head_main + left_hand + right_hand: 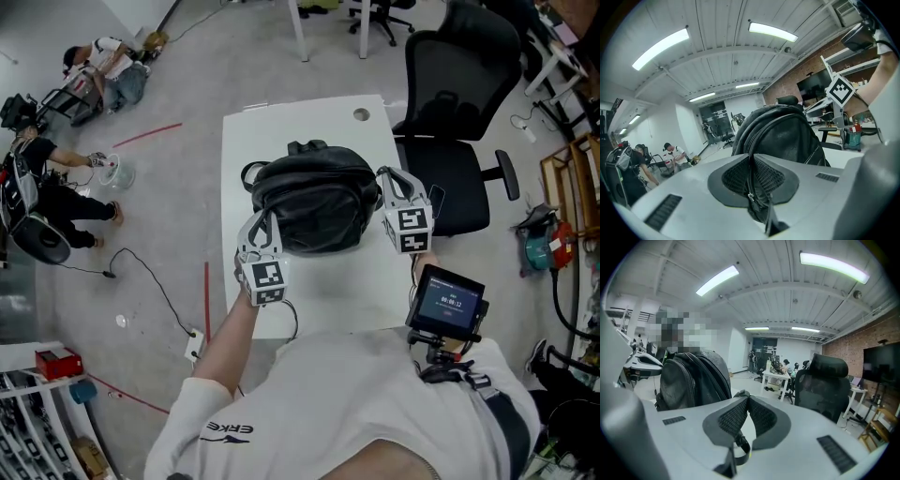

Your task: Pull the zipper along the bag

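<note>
A black leather backpack point(314, 202) lies on the white table point(309, 291). My left gripper point(261, 223) is at the bag's near-left corner. In the left gripper view it point(751, 161) is shut, pinching a fold of the bag point(787, 136) with the zipper line and a small metal slider point(749, 195) between its pads. My right gripper point(389, 178) touches the bag's right side. In the right gripper view it point(748, 399) is shut, with a black pull loop point(740, 446) hanging from between its pads and the bag point(689, 380) to its left.
A black office chair point(459, 103) stands close to the table's right edge. A small screen point(448, 305) is mounted at the person's chest. People point(56, 187) sit on the floor at far left, with cables nearby. A round hole point(361, 114) marks the table's far corner.
</note>
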`<state>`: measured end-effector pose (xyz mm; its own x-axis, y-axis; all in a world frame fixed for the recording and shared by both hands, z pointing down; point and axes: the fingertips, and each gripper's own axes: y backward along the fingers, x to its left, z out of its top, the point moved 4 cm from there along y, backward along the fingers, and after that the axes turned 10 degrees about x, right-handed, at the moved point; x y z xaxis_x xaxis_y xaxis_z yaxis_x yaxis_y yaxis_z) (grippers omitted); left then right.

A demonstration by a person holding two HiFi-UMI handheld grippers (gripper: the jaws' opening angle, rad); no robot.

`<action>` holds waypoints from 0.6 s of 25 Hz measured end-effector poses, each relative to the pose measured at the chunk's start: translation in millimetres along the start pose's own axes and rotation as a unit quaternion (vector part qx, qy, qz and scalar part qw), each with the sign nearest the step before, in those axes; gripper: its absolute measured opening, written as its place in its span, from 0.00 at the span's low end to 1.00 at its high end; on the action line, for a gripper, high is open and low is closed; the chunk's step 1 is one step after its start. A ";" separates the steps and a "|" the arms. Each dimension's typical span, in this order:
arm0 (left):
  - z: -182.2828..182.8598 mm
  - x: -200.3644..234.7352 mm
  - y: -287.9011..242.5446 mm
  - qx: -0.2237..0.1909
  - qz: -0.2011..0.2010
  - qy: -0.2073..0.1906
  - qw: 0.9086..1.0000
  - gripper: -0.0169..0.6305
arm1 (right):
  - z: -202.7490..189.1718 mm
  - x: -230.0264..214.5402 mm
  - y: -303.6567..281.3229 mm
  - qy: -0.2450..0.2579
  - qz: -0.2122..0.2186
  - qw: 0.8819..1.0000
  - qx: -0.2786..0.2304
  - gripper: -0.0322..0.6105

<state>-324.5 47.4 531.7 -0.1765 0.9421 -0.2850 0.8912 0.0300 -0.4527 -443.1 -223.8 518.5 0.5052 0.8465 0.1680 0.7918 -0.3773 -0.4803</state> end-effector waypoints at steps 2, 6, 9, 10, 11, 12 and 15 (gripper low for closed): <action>-9.1 2.4 -1.2 0.004 -0.011 0.006 1.000 0.04 | 4.8 1.9 2.9 0.001 -0.004 1.000 -0.001 0.08; -2.5 -7.6 -15.5 -0.006 -0.022 0.004 1.000 0.05 | 4.5 -9.0 -1.5 0.007 -0.010 1.000 -0.002 0.08; -15.9 17.2 8.1 -0.010 -0.028 0.015 0.999 0.05 | 26.0 25.6 16.0 0.014 -0.016 1.000 -0.002 0.08; -20.9 28.1 16.7 -0.011 -0.031 0.019 0.999 0.05 | 34.8 39.7 21.6 0.018 -0.018 1.000 -0.003 0.08; -25.0 37.9 22.8 -0.013 -0.033 0.021 0.999 0.05 | 42.6 52.0 25.1 0.021 -0.020 1.000 -0.004 0.08; -28.1 45.4 26.1 -0.014 -0.035 0.023 0.999 0.05 | 48.5 61.2 26.8 0.023 -0.021 0.999 -0.005 0.08; -30.6 50.7 25.1 -0.019 -0.041 0.025 0.999 0.05 | 56.2 68.6 27.4 0.026 -0.022 0.999 -0.009 0.08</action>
<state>-298.3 106.2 531.7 -0.2293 0.9516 -0.2048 0.8896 0.1195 -0.4408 -406.0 -155.0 468.4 0.4862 0.8422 0.2332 0.8199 -0.3473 -0.4552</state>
